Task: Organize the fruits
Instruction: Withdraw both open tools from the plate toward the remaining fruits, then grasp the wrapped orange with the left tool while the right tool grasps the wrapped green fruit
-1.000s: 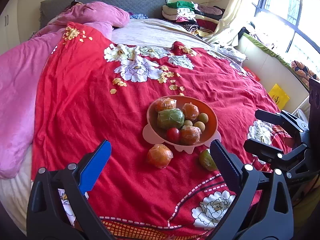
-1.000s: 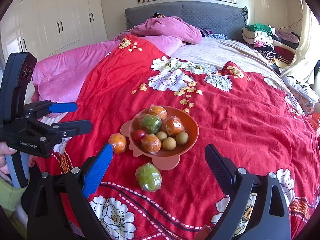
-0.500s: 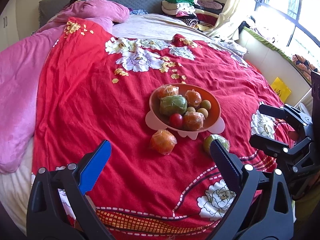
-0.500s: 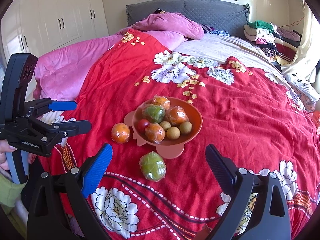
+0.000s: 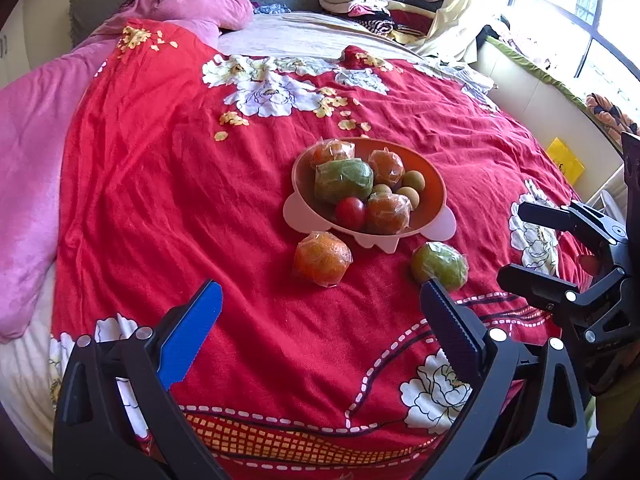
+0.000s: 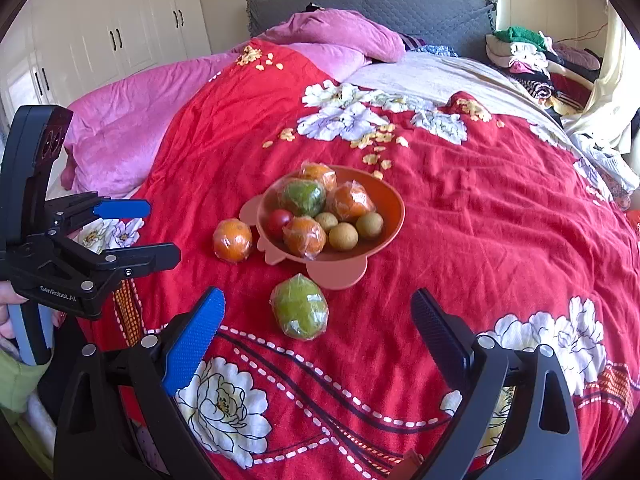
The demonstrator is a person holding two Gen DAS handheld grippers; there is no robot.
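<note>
An orange bowl (image 5: 434,200) (image 6: 392,208) holding several wrapped fruits stands on the red bedspread. A wrapped orange (image 5: 322,258) (image 6: 233,240) and a wrapped green fruit (image 5: 439,266) (image 6: 300,312) lie on the spread just in front of the bowl. My left gripper (image 5: 324,336) is open and empty, a little short of the orange; it also shows at the left of the right wrist view (image 6: 156,232). My right gripper (image 6: 318,328) is open and empty, with the green fruit between and just beyond its fingertips; it also shows at the right of the left wrist view (image 5: 516,244).
The red floral bedspread (image 6: 480,220) covers the bed. A pink quilt (image 5: 28,152) lies along the left side. Folded clothes (image 6: 532,56) are stacked at the far right by the grey headboard (image 6: 400,4). A window (image 5: 580,20) is on the right.
Both grippers have moved forward toward the fruits, which now appear larger and nearer. Both stay open and empty.
</note>
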